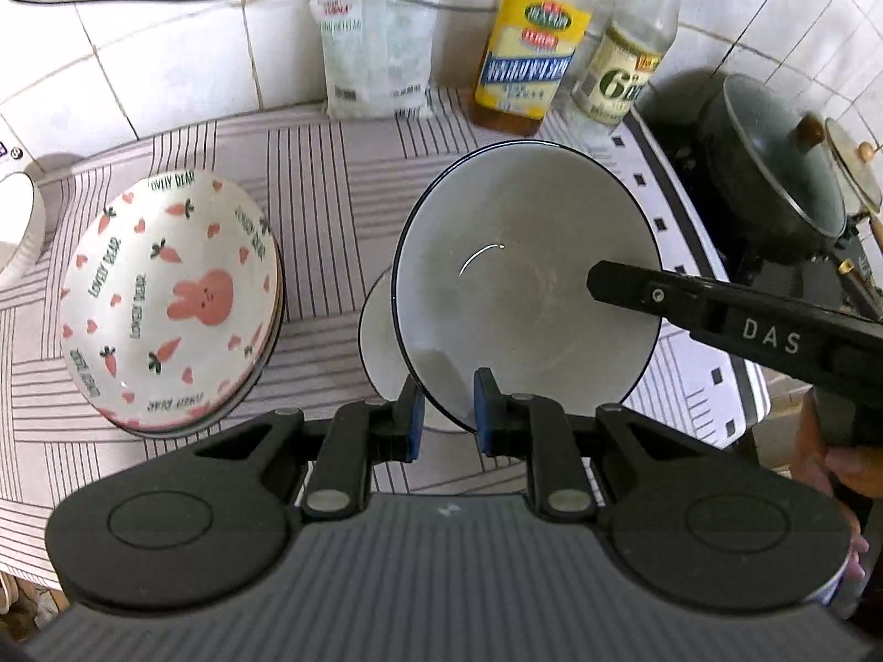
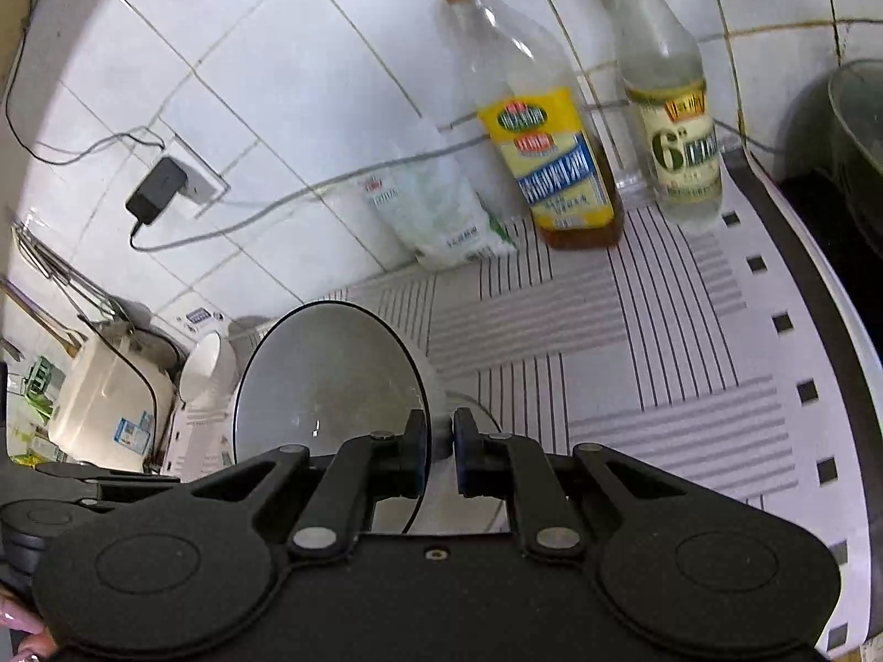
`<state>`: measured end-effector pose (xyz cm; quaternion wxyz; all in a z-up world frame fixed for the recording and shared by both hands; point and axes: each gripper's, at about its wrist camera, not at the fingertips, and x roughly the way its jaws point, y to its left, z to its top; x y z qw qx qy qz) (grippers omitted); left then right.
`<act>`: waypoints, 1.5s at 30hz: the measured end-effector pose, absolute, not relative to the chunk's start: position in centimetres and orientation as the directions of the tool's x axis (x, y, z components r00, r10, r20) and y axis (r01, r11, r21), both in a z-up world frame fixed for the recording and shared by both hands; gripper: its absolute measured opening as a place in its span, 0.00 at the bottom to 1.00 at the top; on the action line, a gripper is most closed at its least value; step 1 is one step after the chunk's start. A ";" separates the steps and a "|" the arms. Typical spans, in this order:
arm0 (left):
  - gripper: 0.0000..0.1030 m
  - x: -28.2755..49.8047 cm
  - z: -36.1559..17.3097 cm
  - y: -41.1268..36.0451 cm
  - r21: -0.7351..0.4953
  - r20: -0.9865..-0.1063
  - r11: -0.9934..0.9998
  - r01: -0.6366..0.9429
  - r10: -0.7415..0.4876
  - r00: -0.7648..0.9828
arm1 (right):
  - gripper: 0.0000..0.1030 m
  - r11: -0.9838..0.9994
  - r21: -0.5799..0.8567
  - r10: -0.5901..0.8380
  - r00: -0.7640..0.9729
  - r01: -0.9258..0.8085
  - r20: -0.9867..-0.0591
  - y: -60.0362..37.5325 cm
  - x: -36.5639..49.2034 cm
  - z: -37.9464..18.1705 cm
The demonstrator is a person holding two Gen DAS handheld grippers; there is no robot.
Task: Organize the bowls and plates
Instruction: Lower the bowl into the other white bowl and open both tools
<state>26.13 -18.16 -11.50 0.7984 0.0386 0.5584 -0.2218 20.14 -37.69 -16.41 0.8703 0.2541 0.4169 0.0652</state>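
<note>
My left wrist view sits close above the counter, facing the tiled back wall. My right wrist view sits lower and nearer, angled leftward at that wall. Both share the dark-rimmed bowl point(image 1: 524, 276) point(image 2: 331, 402), the oil bottle point(image 1: 527, 55) point(image 2: 552, 154) and the striped mat point(image 1: 331, 176) point(image 2: 634, 358).

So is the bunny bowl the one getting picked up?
No, the bunny bowl sits tilted on the striped mat, while the left hand-held gripper clamps the plain white bowl.

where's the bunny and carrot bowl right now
In the left wrist view, the bunny bowl sits tilted on the striped counter cloth, left of the grey bowl held in the left gripper.
</note>
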 end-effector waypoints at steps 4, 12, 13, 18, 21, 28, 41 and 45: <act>0.16 26.1 -12.9 -18.3 -0.181 -0.916 0.904 0.387 -0.298 0.268 | 0.14 0.852 0.512 0.334 0.636 0.111 -0.696 -37.8 19.9 -17.9; 0.16 27.4 -15.5 -18.5 -0.168 -0.942 0.921 0.352 -0.255 0.217 | 0.14 0.843 0.519 0.353 0.584 0.141 -0.731 -37.5 21.2 -20.8; 0.16 27.5 -15.8 -18.5 -0.168 -0.946 0.922 0.349 -0.250 0.206 | 0.14 0.846 0.514 0.351 0.579 0.140 -0.736 -37.4 21.4 -21.0; 0.17 28.3 -16.6 -18.6 -0.164 -0.959 0.928 0.334 -0.229 0.168 | 0.14 0.866 0.483 0.339 0.557 0.131 -0.758 -36.7 22.1 -21.7; 0.17 28.8 -16.9 -18.7 -0.155 -0.965 0.933 0.326 -0.214 0.154 | 0.14 0.870 0.476 0.338 0.549 0.127 -0.765 -36.6 22.6 -22.0; 0.19 29.7 -17.7 -19.0 -0.152 -0.976 0.938 0.313 -0.193 0.104 | 0.14 0.933 0.355 0.271 0.531 0.061 -0.803 -35.0 23.5 -21.8; 0.21 30.2 -18.5 -19.4 -0.144 -0.982 0.938 0.315 -0.175 0.073 | 0.16 0.993 -0.006 0.060 0.560 -0.117 -0.826 -31.2 23.9 -21.0; 0.21 30.3 -18.5 -19.4 -0.143 -0.983 0.938 0.315 -0.173 0.067 | 0.16 0.995 0.013 0.067 0.560 -0.100 -0.826 -31.3 23.8 -20.9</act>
